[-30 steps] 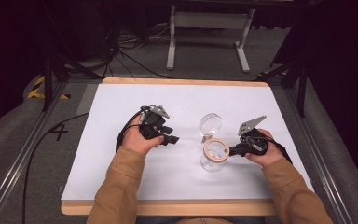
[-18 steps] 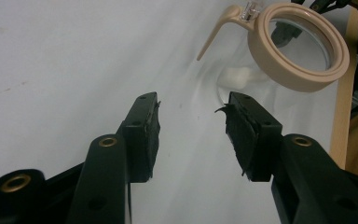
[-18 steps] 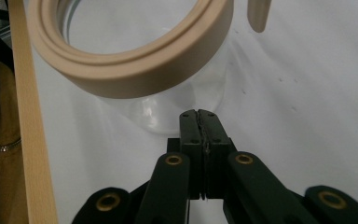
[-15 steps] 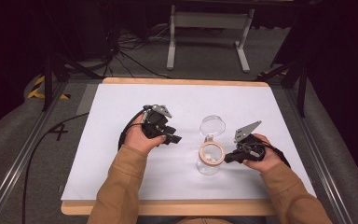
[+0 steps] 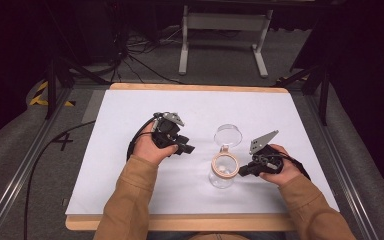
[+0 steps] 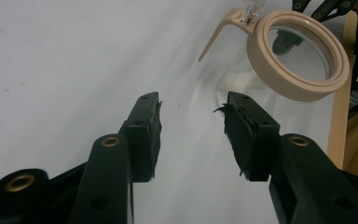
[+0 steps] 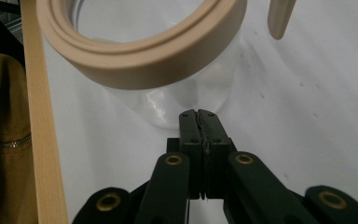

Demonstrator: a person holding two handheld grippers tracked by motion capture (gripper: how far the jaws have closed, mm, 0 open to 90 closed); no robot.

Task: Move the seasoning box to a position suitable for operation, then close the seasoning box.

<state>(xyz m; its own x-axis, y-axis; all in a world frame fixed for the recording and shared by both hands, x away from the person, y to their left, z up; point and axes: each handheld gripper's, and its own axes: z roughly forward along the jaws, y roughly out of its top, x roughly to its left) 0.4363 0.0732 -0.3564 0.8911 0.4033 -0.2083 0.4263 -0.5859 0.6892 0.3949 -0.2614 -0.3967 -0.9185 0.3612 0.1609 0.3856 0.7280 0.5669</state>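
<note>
The counter (image 5: pixel 130 165) is plain white with a light wooden edge. At centre frame stands a clear glass jar (image 5: pixel 221 178) with a beige, unpatterned rim ring (image 5: pixel 224 164); its round lid (image 5: pixel 228 135), hinged open above it, is clear too. Both tongs, left (image 5: pixel 190 148) and right (image 5: pixel 241 172), are black, with brass-coloured rivets (image 6: pixel 110 141) on their arms and grey plates on top. The sleeves (image 5: pixel 130 205) are tan. The floor (image 5: pixel 25 165) is grey, with yellow-and-black striped tape (image 5: pixel 40 95) at upper left.
</note>
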